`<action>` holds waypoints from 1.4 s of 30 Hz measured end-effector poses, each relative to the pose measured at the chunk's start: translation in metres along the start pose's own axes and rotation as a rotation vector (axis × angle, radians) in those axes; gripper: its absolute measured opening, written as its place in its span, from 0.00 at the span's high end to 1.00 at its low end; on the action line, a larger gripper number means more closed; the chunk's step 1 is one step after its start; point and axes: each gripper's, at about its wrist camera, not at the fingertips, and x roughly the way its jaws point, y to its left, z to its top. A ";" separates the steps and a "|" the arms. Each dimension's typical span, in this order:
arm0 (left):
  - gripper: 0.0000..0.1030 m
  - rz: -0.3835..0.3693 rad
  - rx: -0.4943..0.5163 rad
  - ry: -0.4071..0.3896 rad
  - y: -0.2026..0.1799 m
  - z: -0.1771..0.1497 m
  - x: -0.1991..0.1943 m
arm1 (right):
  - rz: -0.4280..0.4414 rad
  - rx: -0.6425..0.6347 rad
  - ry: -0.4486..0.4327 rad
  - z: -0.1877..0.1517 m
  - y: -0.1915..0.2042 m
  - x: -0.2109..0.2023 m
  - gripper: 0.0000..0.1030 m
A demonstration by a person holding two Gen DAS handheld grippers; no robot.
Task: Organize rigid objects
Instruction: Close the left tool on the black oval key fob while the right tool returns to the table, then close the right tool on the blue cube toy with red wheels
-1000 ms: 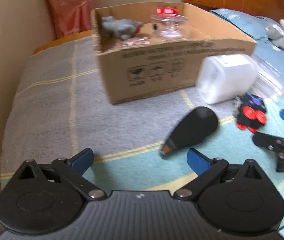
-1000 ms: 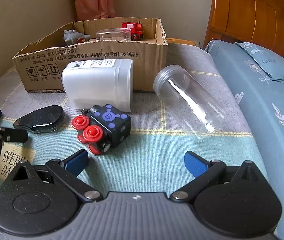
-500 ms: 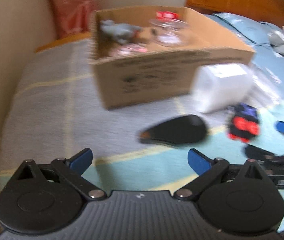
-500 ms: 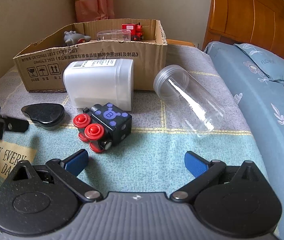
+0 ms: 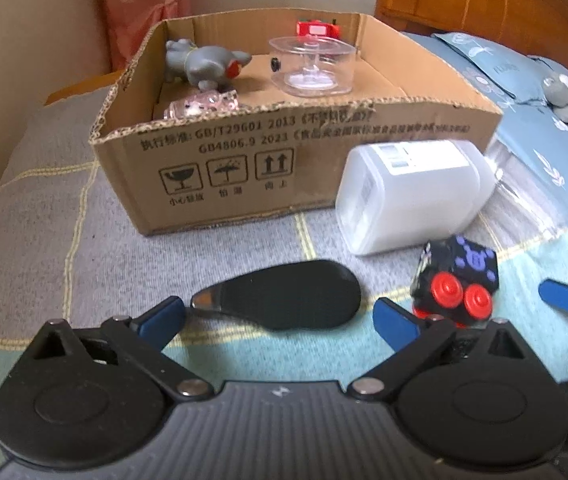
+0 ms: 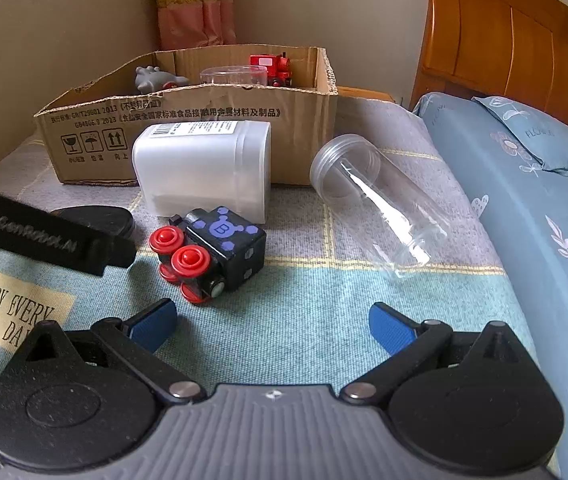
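A flat black oval case (image 5: 288,300) lies on the bed blanket, just ahead of and between the open fingers of my left gripper (image 5: 279,320). Its edge also shows in the right wrist view (image 6: 95,218), partly hidden by the left gripper's finger (image 6: 43,236). A black toy cube with red wheels (image 6: 211,252) lies right of the case; it also shows in the left wrist view (image 5: 456,280). My right gripper (image 6: 271,324) is open and empty, just short of the cube. A white plastic container (image 6: 203,172) and a clear jar (image 6: 376,208) lie on their sides near the cardboard box (image 5: 284,160).
The box holds a grey toy animal (image 5: 203,64), a clear round container (image 5: 312,64) and a red toy train (image 6: 271,70). A wooden headboard (image 6: 524,40) and blue pillow (image 6: 524,136) are at right. A wall (image 5: 23,40) runs along the left.
My left gripper has moved forward and to the right, so the black case now lies between its fingertips. The case has turned flatter. My right gripper has barely moved.
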 end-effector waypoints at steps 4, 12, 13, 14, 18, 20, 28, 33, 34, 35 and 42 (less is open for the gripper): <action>0.14 0.002 -0.007 -0.015 0.001 0.003 -0.001 | 0.000 0.000 -0.003 -0.001 0.000 0.000 0.00; 0.14 0.041 -0.031 -0.027 0.026 -0.008 -0.009 | 0.067 -0.067 0.024 0.000 0.016 -0.002 0.00; 0.14 0.049 -0.042 -0.027 0.031 -0.010 -0.010 | 0.080 -0.083 0.026 0.000 0.021 -0.002 0.00; 0.14 0.057 -0.051 -0.027 0.036 -0.011 -0.011 | 0.094 -0.096 0.027 0.001 0.025 -0.003 0.00; 0.14 0.075 -0.084 -0.022 0.056 -0.017 -0.016 | 0.121 -0.129 0.023 0.006 0.043 0.001 0.00; 0.14 0.081 -0.096 -0.022 0.063 -0.019 -0.018 | 0.126 -0.134 0.024 0.010 0.048 0.005 0.00; 0.14 0.076 -0.090 -0.025 0.071 -0.023 -0.021 | 0.124 -0.127 0.005 0.023 0.059 0.017 0.00; 0.14 0.070 -0.083 -0.026 0.073 -0.022 -0.020 | 0.129 -0.127 -0.003 0.029 0.060 0.024 0.00; 0.14 0.069 -0.083 -0.025 0.073 -0.022 -0.020 | 0.132 -0.128 -0.005 0.030 0.061 0.025 0.00; 0.14 0.068 -0.082 -0.025 0.073 -0.022 -0.020 | 0.133 -0.128 -0.007 0.031 0.061 0.027 0.00; 0.14 0.066 -0.074 -0.025 0.073 -0.021 -0.019 | 0.118 -0.106 -0.024 0.036 0.056 0.028 0.16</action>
